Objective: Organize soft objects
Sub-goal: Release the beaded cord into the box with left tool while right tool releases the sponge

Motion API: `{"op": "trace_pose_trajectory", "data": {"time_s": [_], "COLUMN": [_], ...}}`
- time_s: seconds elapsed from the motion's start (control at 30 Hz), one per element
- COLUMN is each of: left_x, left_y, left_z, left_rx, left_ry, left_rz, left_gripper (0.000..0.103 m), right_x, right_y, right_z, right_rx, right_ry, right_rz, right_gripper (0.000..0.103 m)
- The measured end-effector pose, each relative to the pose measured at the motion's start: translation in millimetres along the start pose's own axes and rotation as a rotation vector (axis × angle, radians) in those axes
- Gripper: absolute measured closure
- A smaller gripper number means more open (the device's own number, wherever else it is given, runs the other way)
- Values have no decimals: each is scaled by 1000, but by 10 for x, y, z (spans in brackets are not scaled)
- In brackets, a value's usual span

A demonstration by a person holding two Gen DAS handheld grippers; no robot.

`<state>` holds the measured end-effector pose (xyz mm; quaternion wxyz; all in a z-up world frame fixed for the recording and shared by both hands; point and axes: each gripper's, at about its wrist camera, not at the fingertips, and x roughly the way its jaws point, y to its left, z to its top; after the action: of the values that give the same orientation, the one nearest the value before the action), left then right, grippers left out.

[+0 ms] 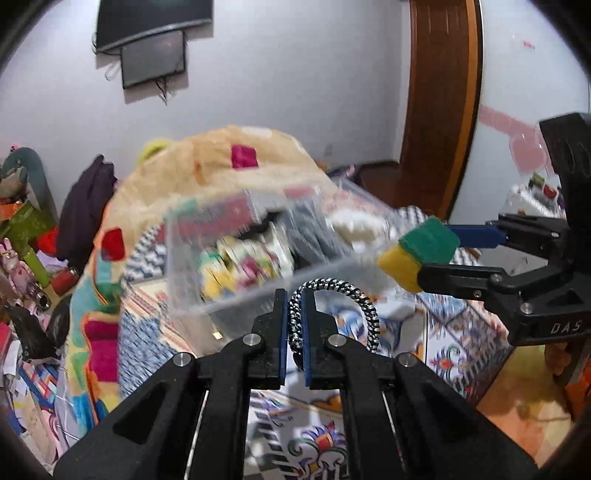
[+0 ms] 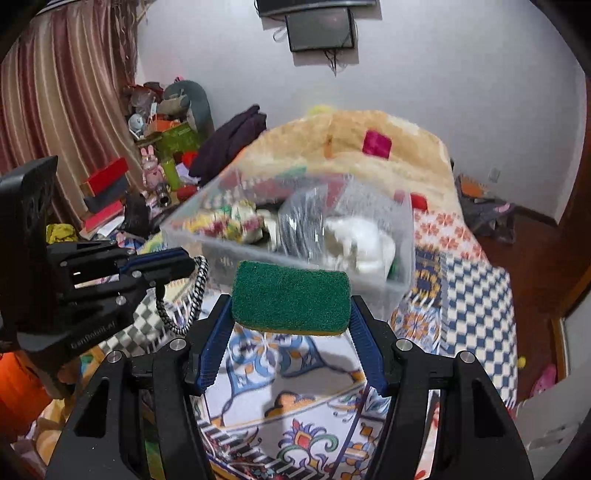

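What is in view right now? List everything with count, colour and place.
sponge: 1, green over yellow, held up in front of the bin
cord: 1, black-and-white braided loop, held near the bin
bin: 1, clear plastic, on the bed, holding soft items
blanket: 1, tan plush with coloured squares, heaped behind the bin
bedspread: 1, multicoloured pattern, under everything
screen: 1, dark, on the wall
curtain: 1, pinkish striped, far left
left tongs: shut on the cord
right tongs: shut on the sponge
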<state>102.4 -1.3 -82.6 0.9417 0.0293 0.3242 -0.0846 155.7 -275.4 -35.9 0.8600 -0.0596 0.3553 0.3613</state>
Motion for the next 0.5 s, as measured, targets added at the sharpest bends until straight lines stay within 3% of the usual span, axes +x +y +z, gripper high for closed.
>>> {"op": "trace_pose_trajectory", "data": {"time_s": [0.27,0.5], "left_x": [-169,35], "left_y": [301,453], "left_z": [322,431], "left_rx": [-69,-87], "left_ry": [-97,-81], "left_rz": [26,40], "left_gripper": [97,98], "right_x": [-102,68], "right_y": [19,29], "right_z": [365,588], "right_rx": [-14,-29], "right_ry": [-111,-130], "right_rz": [-19,-32], "right_gripper": [44,44]}}
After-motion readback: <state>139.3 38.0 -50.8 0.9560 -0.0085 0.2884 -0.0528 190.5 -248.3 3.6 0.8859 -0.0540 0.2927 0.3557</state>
